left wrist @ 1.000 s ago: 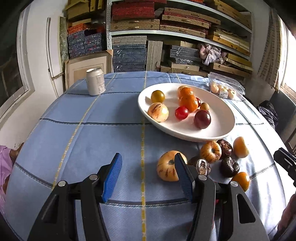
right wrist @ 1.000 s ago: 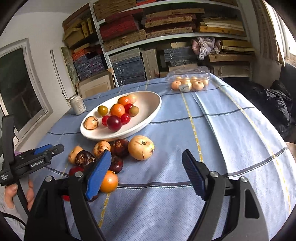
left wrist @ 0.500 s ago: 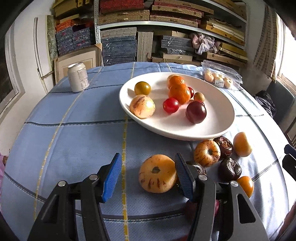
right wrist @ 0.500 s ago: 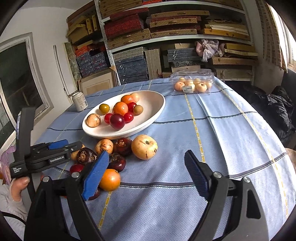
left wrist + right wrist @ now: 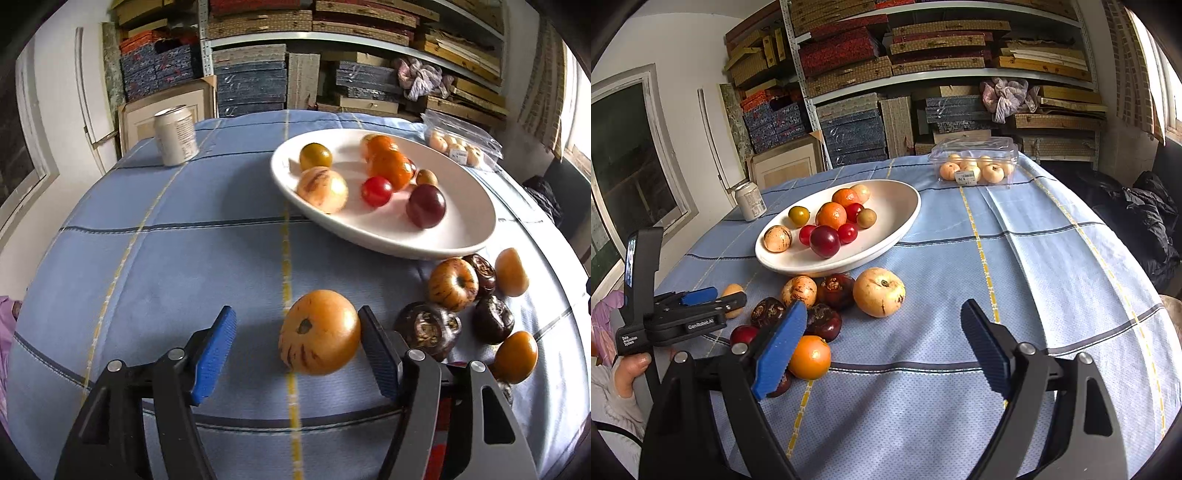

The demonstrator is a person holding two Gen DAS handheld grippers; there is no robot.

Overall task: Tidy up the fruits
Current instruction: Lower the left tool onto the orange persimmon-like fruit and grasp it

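Note:
A white bowl (image 5: pixel 388 247) (image 5: pixel 849 264) holds several fruits. More fruits lie loose on the blue cloth in front of it. My left gripper (image 5: pixel 295 354) (image 5: pixel 720 297) is low over the cloth and its jaws are opening. A striped yellow-orange fruit (image 5: pixel 319 332) rests between them, close against the right pad and well apart from the left one. My right gripper (image 5: pixel 882 349) stands open over bare cloth, with an orange fruit (image 5: pixel 809 356) beside its left pad and a large yellow fruit (image 5: pixel 879 291) ahead of it.
A drink can (image 5: pixel 175 134) (image 5: pixel 750 201) stands at the far left of the table. A clear plastic box of pale fruits (image 5: pixel 458 147) (image 5: pixel 975 166) sits at the back right. Stacked shelves fill the wall behind. A person's hand (image 5: pixel 628 369) holds the left gripper.
My left gripper has come forward and down, so the striped fruit now lies between its jaws, which stand wider. The right gripper has kept its place and opened slightly.

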